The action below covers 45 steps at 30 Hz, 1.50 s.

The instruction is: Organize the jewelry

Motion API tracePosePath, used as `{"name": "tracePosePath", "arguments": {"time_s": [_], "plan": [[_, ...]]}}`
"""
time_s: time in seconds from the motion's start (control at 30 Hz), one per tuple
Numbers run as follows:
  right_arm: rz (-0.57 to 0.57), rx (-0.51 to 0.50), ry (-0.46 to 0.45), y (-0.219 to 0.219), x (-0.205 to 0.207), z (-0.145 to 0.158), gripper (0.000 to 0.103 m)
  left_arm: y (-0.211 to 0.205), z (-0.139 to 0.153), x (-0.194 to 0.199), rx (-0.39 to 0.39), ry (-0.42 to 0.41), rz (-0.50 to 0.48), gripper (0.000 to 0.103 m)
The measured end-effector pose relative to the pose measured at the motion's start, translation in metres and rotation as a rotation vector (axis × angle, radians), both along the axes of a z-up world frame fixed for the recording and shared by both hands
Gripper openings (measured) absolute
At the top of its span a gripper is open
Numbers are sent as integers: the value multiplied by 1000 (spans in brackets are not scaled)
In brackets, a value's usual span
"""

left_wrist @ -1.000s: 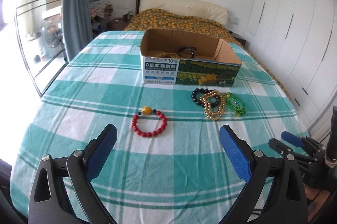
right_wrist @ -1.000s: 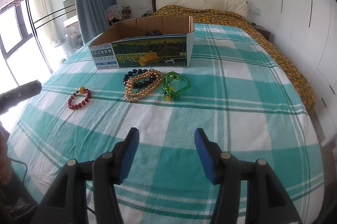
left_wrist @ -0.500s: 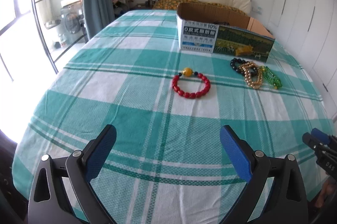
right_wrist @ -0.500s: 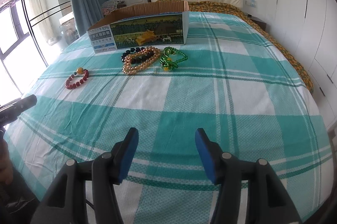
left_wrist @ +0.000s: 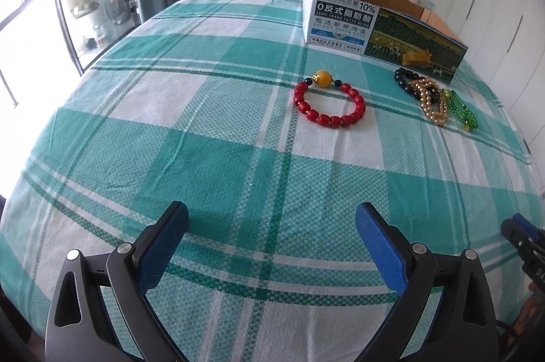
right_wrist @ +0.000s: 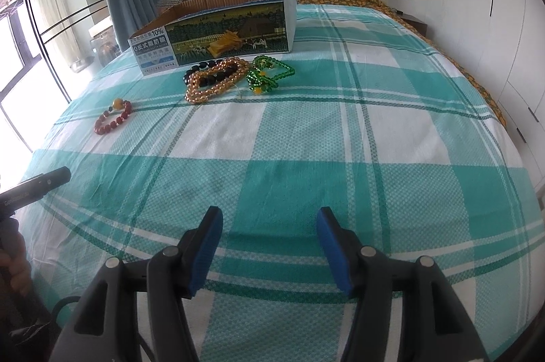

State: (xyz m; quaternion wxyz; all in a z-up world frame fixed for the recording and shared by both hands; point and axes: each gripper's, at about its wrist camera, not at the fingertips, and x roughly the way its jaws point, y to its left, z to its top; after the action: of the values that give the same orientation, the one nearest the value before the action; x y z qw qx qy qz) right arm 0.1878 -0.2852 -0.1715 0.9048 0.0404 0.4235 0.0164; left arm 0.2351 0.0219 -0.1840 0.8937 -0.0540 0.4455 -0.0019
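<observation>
So, left wrist view first: the left gripper (left_wrist: 271, 227) sits at the bottom of the frame with its blue fingers (left_wrist: 380, 251) wide apart, nothing between them, over the checked sheet (left_wrist: 211, 151). One red bracelet (left_wrist: 329, 101) lies flat just above centre, its yellow bead at the far side toward the box (left_wrist: 374, 28) in the upper right. Right of it is a clump of three strands: black beads (left_wrist: 403, 79), gold beads (left_wrist: 431, 103) and green beads (left_wrist: 461, 108). The right gripper's tip pokes in at the lower right edge.

Right wrist view: the right gripper (right_wrist: 269, 242) is bottom centre, fingers (right_wrist: 332, 248) also apart and empty. This view shows the clump better: the gold loop (right_wrist: 218, 79) runs lower left to upper right, overlapping the black strand (right_wrist: 204, 73), and the green strand (right_wrist: 267, 74) lies just right of them. The red bracelet (right_wrist: 113, 117) is mid left, well apart from the clump. The box (right_wrist: 218, 35) has its long side facing the camera; neither view shows inside it.
</observation>
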Motion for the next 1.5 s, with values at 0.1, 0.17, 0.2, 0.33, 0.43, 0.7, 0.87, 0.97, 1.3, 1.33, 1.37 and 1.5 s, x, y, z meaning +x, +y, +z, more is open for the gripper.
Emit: {"name": "tracePosePath", "arguments": {"time_s": [0.1, 0.17, 0.2, 0.33, 0.43, 0.7, 0.87, 0.97, 1.3, 1.33, 1.37, 1.5], "plan": [[-1, -7, -8, 2, 0, -1, 64, 0, -1, 0, 1, -7, 3, 99], [3, -9, -13, 3, 0, -1, 66, 0, -2, 1, 2, -8, 2, 100], [7, -8, -17, 4, 0, -2, 70, 0, -2, 1, 0, -7, -1, 101], [24, -46, -18, 12, 1, -4, 77, -5, -4, 2, 29, 6, -12, 103], [27, -57, -24, 13, 0, -5, 78, -15, -7, 5, 92, 30, -30, 103], [28, -50, -42, 12, -3, -5, 80, -14, -7, 3, 87, 27, -44, 103], [28, -66, -29, 15, -1, -6, 81, -14, -7, 2, 87, 28, -44, 103], [33, -76, -16, 16, 0, -6, 82, -13, -7, 2, 88, 28, -43, 103], [54, -106, 17, 23, 5, -7, 90, -13, -7, 3, 90, 34, -52, 103], [54, -105, 16, 23, 5, -7, 90, -13, -7, 3, 90, 33, -53, 103], [54, -103, 15, 22, 5, -7, 90, -14, -7, 4, 91, 33, -53, 103], [58, -106, 14, 23, 5, -7, 91, -14, -7, 4, 90, 32, -53, 103]]}}
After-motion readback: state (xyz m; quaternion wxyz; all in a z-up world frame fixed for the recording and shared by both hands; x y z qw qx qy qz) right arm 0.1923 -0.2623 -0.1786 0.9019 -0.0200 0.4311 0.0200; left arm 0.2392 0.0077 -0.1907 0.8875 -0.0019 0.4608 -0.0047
